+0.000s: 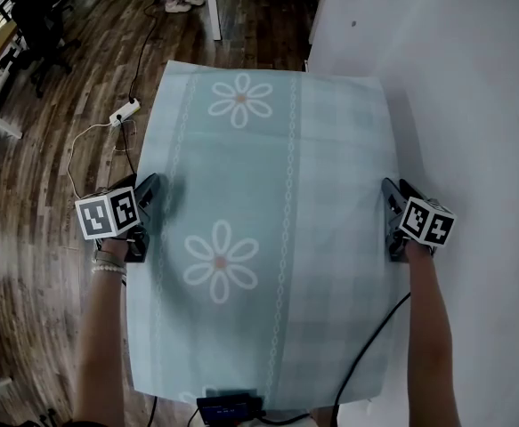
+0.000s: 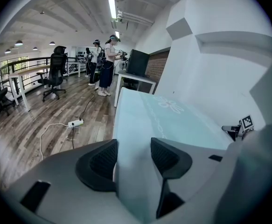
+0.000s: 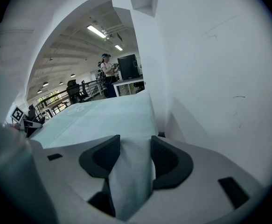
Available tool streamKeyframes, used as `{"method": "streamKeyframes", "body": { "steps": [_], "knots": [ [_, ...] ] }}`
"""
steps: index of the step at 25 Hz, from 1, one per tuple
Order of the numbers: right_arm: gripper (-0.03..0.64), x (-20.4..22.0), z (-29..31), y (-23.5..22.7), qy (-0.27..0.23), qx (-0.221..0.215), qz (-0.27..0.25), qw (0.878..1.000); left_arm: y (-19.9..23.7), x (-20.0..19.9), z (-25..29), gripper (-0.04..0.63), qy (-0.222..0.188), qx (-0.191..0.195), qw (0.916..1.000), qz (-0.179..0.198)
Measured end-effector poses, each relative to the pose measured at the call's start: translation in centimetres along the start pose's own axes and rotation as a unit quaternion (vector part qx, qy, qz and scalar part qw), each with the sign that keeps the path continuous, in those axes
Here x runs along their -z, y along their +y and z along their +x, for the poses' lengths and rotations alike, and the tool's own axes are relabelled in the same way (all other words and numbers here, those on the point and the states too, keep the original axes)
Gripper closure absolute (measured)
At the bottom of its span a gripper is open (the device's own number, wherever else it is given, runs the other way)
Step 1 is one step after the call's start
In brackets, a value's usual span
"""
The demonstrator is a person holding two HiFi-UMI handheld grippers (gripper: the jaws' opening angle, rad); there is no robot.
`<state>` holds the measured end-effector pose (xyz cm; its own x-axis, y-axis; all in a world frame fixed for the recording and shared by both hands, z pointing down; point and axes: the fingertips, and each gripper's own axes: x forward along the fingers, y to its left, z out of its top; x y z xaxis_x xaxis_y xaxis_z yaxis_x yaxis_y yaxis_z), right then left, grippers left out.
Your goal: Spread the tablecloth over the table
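Though unseen overhead, tablecloth (image 2: pixel 163 120) within tongs (image 2: pixel 133 157)

Passage on the right is closed by a white wall (image 1: pixel 482 105) standing just beside the right edge of the tablecloth (image 1: pixel 268 149); the narrow gap there is filled by the right gripper (image 1: pixel 391 192). On the left, open wooden floor (image 1: pixel 45 221) is left free, crossed only by a power strip (image 1: pixel 124 111) and its cable (image 1: pixel 77 163). Beyond the far edge, another desk's white leg (image 1: pixel 212 3) is met.

Open-plan office: swivel chairs (image 2: pixel 55 73), desks (image 2: pixel 20 74), monitor (image 2: pixel 138 62), strip lights (image 2: pixel 112 7), wooden floor (image 2: pixel 31 122).
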<state>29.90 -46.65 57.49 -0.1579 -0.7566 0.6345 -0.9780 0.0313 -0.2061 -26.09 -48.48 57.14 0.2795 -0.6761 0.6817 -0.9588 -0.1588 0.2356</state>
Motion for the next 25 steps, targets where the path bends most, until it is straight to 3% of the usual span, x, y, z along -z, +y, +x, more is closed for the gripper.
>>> {"method": "streamKeyframes", "body": {
  "steps": [11, 15, 18, 20, 21, 25],
  "knots": [
    [0.391, -2.1, 1.6, -0.2, -0.005, 0.014, -0.013, 1.0, 0.2, -1.6, 1.5, 0.359, -0.009, 0.006, 0.9999, 0.012],
    [0.391, -2.2, 1.8, -0.2, -0.004, 0.026, -0.025, 0.999, 0.6, -2.1, 1.4, 0.398, -0.028, -0.027, 0.9987, 0.032],
    [0.444, -2.6, 0.3, -0.5, -0.028, 0.049, -0.044, 0.997, 0.5, -2.3, 0.1, 0.483, -0.05, -0.05, 0.9967, 0.04],
    [0.544, -3.1, -1.6, -0.4, -0.063, 0.081, -0.083, 0.991, 0.3, -2.2, -1.7, 0.516, -0.063, -0.059, 0.9947, 0.056],
    [0.563, -3.1, -2.7, 0.0, -0.077, 0.095, -0.106, 0.987, 0.3, -2.1, -2.8, 0.547, -0.068, -0.065, 0.9931, 0.07],
    [0.572, -2.8, -6.9, 3.3, -0.11, 0.09, -0.14, 0.98, -0.9, -1.7, -7.2, 0.577, -0.098, -0.065, 0.9883, 0.098]
  ]
}}
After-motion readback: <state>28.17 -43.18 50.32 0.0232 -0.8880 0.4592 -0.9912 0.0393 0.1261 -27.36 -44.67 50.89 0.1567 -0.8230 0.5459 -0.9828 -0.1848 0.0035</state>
